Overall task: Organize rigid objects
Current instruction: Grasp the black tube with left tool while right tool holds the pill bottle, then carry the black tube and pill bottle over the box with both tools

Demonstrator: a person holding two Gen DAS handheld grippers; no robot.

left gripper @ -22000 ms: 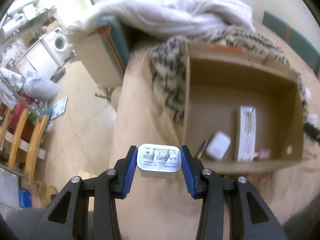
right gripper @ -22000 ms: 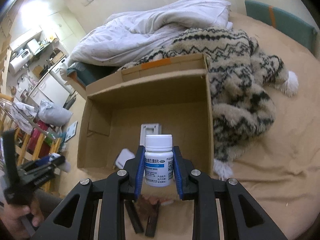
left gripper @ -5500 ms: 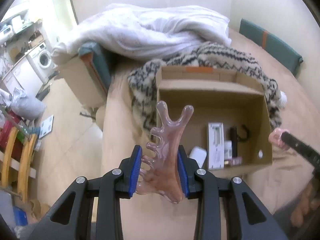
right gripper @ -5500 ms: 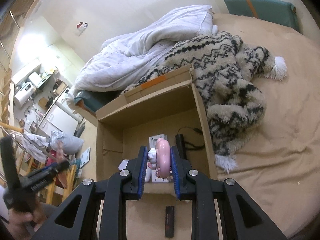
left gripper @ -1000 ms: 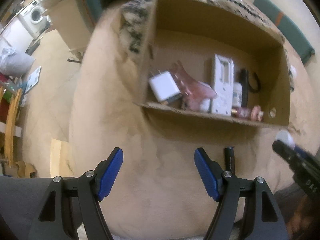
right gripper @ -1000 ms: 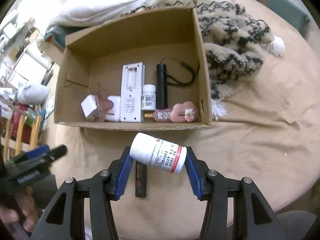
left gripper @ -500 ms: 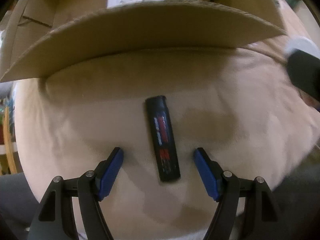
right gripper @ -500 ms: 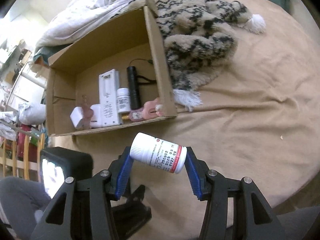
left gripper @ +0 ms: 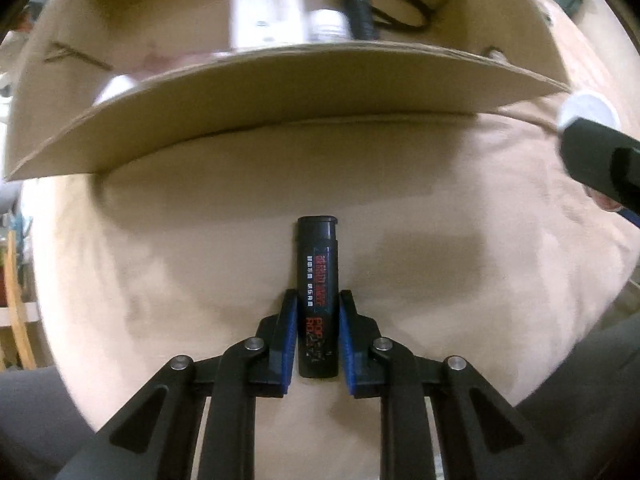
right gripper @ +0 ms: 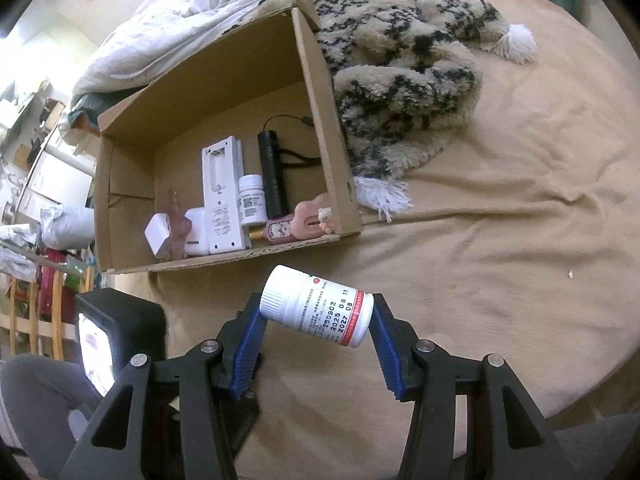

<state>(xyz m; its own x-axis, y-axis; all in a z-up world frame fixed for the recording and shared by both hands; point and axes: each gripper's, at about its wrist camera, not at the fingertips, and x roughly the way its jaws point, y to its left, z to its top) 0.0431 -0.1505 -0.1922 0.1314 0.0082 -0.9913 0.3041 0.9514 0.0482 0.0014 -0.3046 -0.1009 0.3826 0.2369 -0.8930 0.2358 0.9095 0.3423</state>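
Black lighter (left gripper: 317, 300) is lying on the tan bedspread (left gripper: 440, 208) near the cardboard box (left gripper: 280, 92), pinched between the left gripper's (left gripper: 317, 334) closed pads. Right gripper (right gripper: 316, 344) is clamping a tilted white pill bottle (right gripper: 316, 306).

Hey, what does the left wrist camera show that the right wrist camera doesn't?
Only the left wrist view shows the black lighter lying on the tan bedsheet, with the left claw closed on it. Only the right wrist view shows the right claw gripping a white pill bottle end to end, plus the patterned fleece blanket and the white duvet. Both show the cardboard box holding the white remote-like case, the small white bottle and the black flashlight.
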